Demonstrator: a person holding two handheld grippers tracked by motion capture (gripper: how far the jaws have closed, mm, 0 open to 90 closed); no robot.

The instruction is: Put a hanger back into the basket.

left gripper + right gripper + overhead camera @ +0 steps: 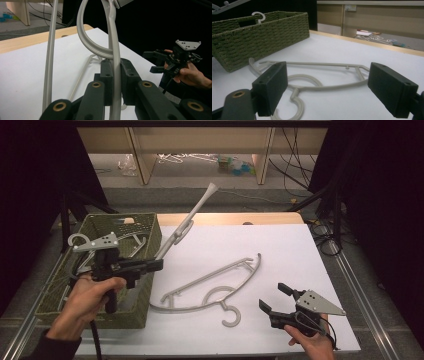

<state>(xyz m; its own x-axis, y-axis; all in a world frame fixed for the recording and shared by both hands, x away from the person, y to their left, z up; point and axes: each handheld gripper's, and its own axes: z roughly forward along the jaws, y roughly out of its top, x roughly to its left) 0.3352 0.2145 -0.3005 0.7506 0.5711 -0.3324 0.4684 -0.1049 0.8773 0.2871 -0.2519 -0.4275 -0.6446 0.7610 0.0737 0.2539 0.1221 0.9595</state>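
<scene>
Your left gripper (159,264) is clamped on a grey plastic hanger (192,217), its pads pressed against the hanger's rod; in the left gripper view that rod (115,62) runs straight up between the two black jaws, with the curved hook loop just above them. Taking the green woven basket (146,292) as your landmark: the gripper hangs over the basket's right wall, and the held hanger rises at a slant from that wall, up and away to the far right, clear of the white table sheet (300,260). More grey hangers (134,245) lie inside the basket, one hook poking above its far-left rim.

A second grey hanger (210,287) lies flat on the sheet just to the right of the basket, its hook pointing toward your side of the table and curling near the front edge. It is apart from the basket and from the hanger you hold.

Your right gripper (274,298) sits low, well to the right of the basket and just beyond the flat hanger's hook. Its jaws stand wide apart with nothing between them; in the right gripper view they frame the flat hanger (319,82), with the basket (262,37) behind it to the left.
</scene>
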